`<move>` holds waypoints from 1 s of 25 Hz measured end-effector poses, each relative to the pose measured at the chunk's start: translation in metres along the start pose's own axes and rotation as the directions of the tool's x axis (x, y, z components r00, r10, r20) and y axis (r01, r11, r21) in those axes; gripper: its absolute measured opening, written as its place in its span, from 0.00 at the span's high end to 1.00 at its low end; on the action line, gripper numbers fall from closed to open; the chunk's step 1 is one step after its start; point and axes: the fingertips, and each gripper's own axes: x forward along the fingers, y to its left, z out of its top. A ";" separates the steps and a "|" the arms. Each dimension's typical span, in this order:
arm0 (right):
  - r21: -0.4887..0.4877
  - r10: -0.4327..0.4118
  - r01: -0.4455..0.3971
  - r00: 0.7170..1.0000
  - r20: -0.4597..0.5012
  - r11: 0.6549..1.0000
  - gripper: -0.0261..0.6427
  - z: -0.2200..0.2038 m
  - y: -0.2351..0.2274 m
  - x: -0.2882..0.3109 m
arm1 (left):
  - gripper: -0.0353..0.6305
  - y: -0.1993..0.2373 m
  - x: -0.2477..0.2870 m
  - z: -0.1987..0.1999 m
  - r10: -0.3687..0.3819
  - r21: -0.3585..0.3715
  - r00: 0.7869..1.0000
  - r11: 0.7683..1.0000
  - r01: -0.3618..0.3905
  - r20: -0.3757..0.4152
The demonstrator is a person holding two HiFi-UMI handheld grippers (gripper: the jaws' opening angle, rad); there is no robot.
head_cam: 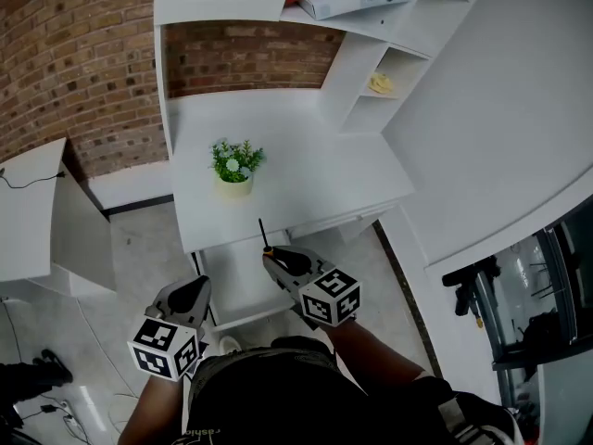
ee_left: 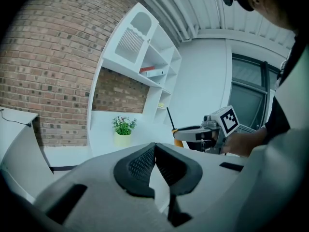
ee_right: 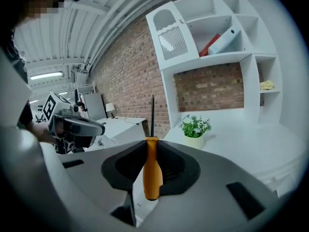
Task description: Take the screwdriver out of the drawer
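Observation:
The screwdriver (ee_right: 151,170) has an orange handle and a thin black shaft that points upward. My right gripper (ee_right: 151,151) is shut on its handle. In the head view the right gripper (head_cam: 271,257) holds the screwdriver (head_cam: 263,235) above the open white drawer (head_cam: 233,295), close to the desk's front edge. My left gripper (head_cam: 198,287) hangs to the left of the drawer, shut with nothing in it; its pads (ee_left: 145,161) meet. From the left gripper view I see the right gripper (ee_left: 181,132) carrying the screwdriver (ee_left: 170,116).
A small potted plant (head_cam: 234,165) stands on the white desk (head_cam: 306,179). White shelves (head_cam: 389,54) with a box and red folder rise behind. A second white table (head_cam: 32,211) stands at the left, a dark machine (head_cam: 482,295) at the right.

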 end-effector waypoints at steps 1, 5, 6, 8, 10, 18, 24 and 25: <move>-0.001 0.001 -0.001 1.000 0.012 1.000 0.85 0.003 -0.001 -0.006 | 0.92 -0.005 0.000 0.002 0.000 0.004 1.000 1.000 0.000 0.005; 0.002 0.011 -0.011 0.998 0.059 1.000 0.85 0.014 -0.004 -0.033 | 0.92 -0.027 0.002 0.011 0.000 0.013 1.000 1.000 -0.001 0.026; 0.003 0.015 -0.016 0.998 0.068 1.000 0.85 0.015 -0.005 -0.040 | 0.92 -0.033 0.003 0.013 0.004 0.013 0.999 1.000 -0.004 0.031; 0.008 0.028 -0.029 0.996 0.082 1.000 0.85 0.016 -0.007 -0.055 | 0.92 -0.047 0.006 0.015 0.014 0.010 0.999 1.000 -0.014 0.041; 0.015 0.046 -0.047 0.994 0.095 0.999 0.85 0.014 -0.010 -0.072 | 0.92 -0.063 0.011 0.015 0.020 0.002 0.999 1.000 -0.020 0.050; 0.019 0.123 -0.126 0.984 0.131 0.992 0.85 -0.002 -0.018 -0.131 | 0.92 -0.126 0.022 0.004 0.070 -0.028 0.995 0.997 -0.069 0.066; 0.026 0.157 -0.162 0.977 0.148 0.986 0.85 -0.022 -0.023 -0.175 | 0.92 -0.174 0.020 -0.016 0.112 -0.028 0.992 0.993 -0.111 0.054; 0.026 0.161 -0.167 0.976 0.149 0.986 0.85 -0.026 -0.024 -0.181 | 0.92 -0.181 0.020 -0.019 0.119 -0.028 0.991 0.993 -0.118 0.052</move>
